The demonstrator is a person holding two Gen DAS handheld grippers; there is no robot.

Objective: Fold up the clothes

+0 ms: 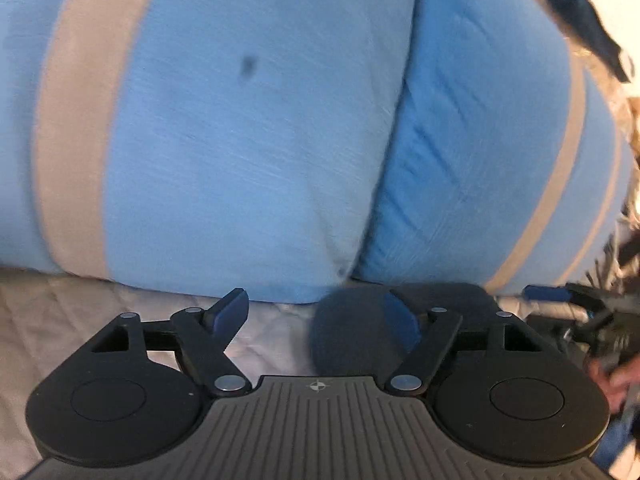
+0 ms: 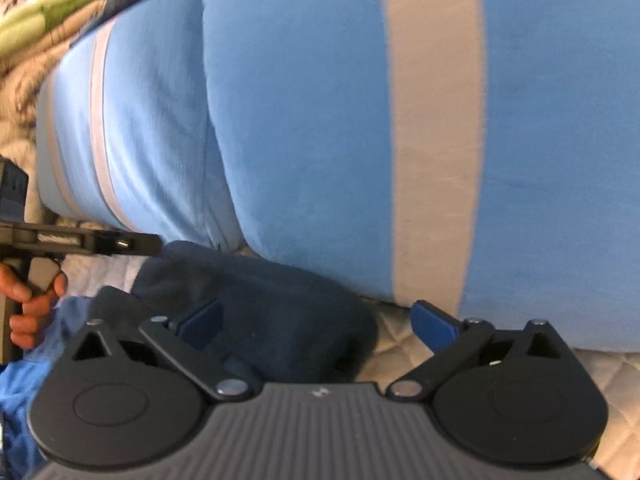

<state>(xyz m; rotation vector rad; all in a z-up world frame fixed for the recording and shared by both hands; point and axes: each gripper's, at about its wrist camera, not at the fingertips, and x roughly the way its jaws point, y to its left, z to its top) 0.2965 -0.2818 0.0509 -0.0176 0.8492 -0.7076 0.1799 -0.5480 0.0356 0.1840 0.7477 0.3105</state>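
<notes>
A light blue garment [image 1: 248, 152] with beige stripes lies spread on the quilted bed and fills both views [image 2: 304, 128]. One folded layer overlaps another along a seam [image 1: 384, 168]. At its near edge sits a dark navy cloth lump [image 1: 352, 336], also seen in the right wrist view [image 2: 276, 312]. My left gripper [image 1: 316, 314] is open, and the navy lump covers part of its right fingertip [image 1: 404, 320]. My right gripper [image 2: 320, 322] is open too, with the navy lump lying against its left fingertip [image 2: 204, 320]. Neither gripper's fingers close on anything.
White quilted bedding [image 1: 80, 320] shows under the garment's near edge [image 2: 608, 368]. Green and beige clothes [image 2: 44, 20] are piled at the far left. A brighter blue cloth [image 2: 24, 392] lies at the lower left. The other gripper [image 2: 80, 240] and a hand [image 2: 32, 312] are close by.
</notes>
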